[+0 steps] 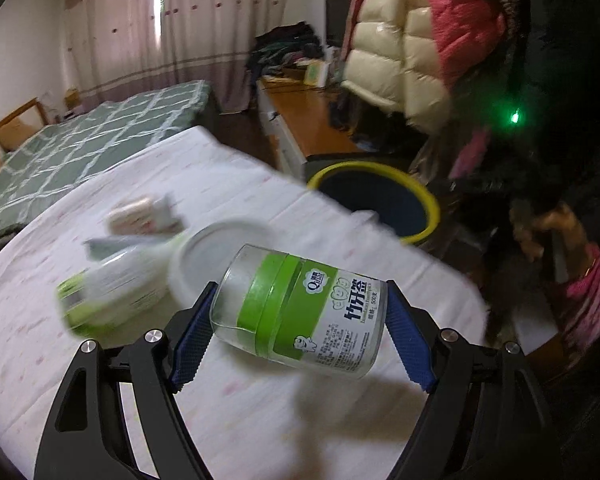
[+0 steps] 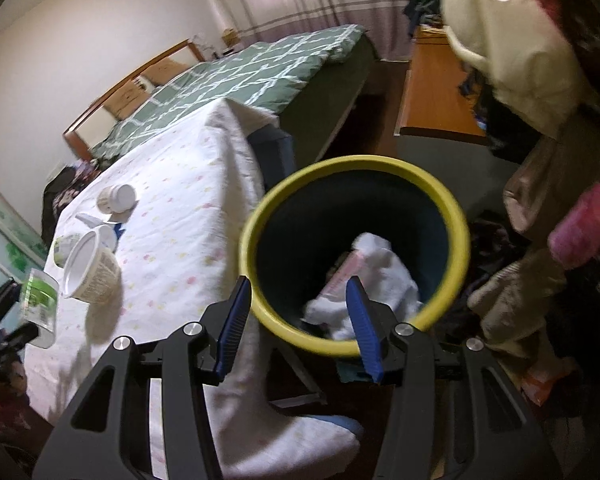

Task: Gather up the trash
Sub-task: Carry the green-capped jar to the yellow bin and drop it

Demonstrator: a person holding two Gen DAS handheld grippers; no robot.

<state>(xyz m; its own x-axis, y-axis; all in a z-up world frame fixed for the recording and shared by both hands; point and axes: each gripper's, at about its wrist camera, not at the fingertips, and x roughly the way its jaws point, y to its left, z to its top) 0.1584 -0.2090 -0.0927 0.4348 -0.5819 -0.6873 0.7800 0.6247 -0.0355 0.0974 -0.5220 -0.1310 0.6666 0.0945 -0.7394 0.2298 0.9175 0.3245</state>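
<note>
Over the table (image 1: 228, 420), your left gripper (image 1: 300, 316) clamps the toothpick jar (image 1: 300, 312); right gripper (image 2: 296, 320) hangs parted, empty, above the bin (image 2: 452, 216), already holding tissue (image 2: 380, 280). Tub (image 2: 88, 276) and bottle (image 2: 118, 198) remain.

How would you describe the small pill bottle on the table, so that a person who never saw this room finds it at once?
Start at the table under the white dotted cloth, beside the yellow-rimmed bin. Go to the far end of the trash lying on it. There the small white pill bottle lies on its side, far smaller than the open white tub nearer the camera.
</note>
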